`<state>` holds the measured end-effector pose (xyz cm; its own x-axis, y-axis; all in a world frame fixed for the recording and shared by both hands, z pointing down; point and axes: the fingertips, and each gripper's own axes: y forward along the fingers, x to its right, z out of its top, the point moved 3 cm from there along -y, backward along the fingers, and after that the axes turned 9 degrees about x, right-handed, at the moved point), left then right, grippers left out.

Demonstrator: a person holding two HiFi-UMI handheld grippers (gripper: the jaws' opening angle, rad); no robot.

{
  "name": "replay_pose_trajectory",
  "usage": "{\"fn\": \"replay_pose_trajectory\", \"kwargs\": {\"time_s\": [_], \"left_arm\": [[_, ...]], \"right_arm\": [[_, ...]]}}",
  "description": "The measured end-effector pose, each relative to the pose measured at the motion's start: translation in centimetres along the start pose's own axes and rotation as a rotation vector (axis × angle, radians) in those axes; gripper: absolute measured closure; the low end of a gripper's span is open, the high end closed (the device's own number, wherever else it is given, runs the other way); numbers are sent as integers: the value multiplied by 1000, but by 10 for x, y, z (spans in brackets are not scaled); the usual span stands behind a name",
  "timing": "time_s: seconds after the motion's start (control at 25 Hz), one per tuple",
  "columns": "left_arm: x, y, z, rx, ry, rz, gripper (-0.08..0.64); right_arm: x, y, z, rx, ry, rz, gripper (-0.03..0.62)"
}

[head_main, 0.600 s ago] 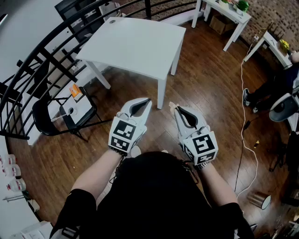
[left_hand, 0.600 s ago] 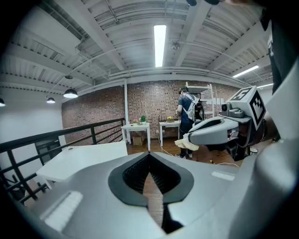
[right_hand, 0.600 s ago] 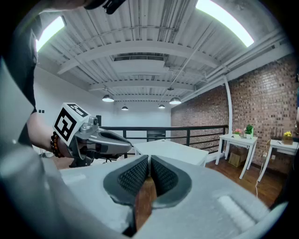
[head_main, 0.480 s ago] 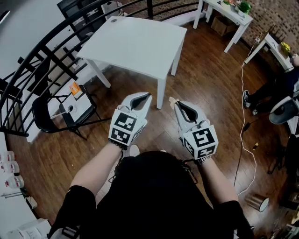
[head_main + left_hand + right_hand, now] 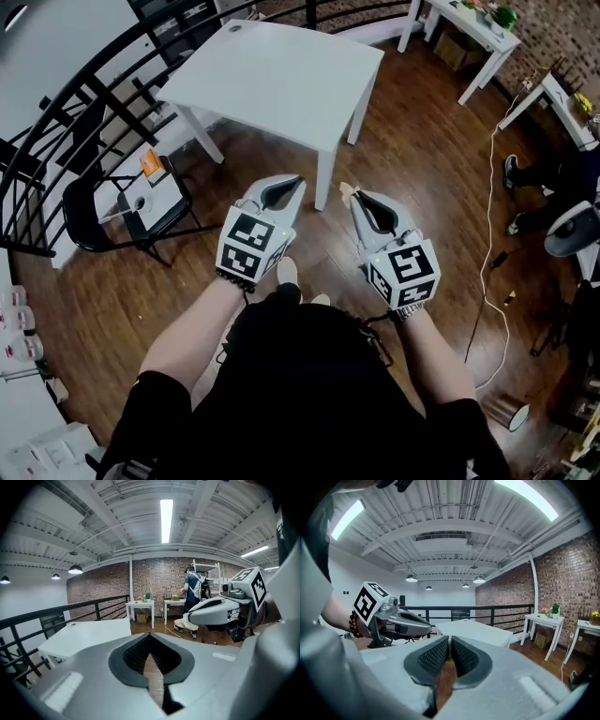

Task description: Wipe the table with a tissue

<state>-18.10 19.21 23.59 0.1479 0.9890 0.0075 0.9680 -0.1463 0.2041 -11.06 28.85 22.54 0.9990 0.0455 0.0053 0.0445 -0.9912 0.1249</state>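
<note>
Item: beige tissue scrap (image 5: 344, 190), pinched at the tip of your right gripper (image 5: 353, 198), carried ready for wiping. Your left gripper (image 5: 296, 180): jaws together, empty, apparently spare. White square table (image 5: 281, 84): twelve o'clock, well apart from both.

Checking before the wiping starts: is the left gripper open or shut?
Shut. In its own view the left gripper's jaw tips meet, only wood floor shows through the gap behind them, and nothing is held.

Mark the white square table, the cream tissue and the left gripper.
white square table (image 5: 281, 80): head view, bare top middle.
cream tissue (image 5: 185, 622): left gripper view, middle of the crumpled wad.
left gripper (image 5: 297, 179): head view, between its closed tips.
</note>
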Motion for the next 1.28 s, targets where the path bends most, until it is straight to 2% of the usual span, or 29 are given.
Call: {"fn": "replay_pose_trajectory", "kwargs": {"time_s": [0.36, 0.84, 1.28], "left_arm": [[-26, 28, -11, 4, -52, -16, 549], [-97, 92, -29, 11, -141, -48, 549], [-130, 128, -43, -49, -158, 22, 549]], "right_arm": [[21, 35, -5, -46, -4, -12, 584], [59, 125, -18, -173, -10, -10, 584], [98, 172, -26, -217, -17, 62, 584]]}}
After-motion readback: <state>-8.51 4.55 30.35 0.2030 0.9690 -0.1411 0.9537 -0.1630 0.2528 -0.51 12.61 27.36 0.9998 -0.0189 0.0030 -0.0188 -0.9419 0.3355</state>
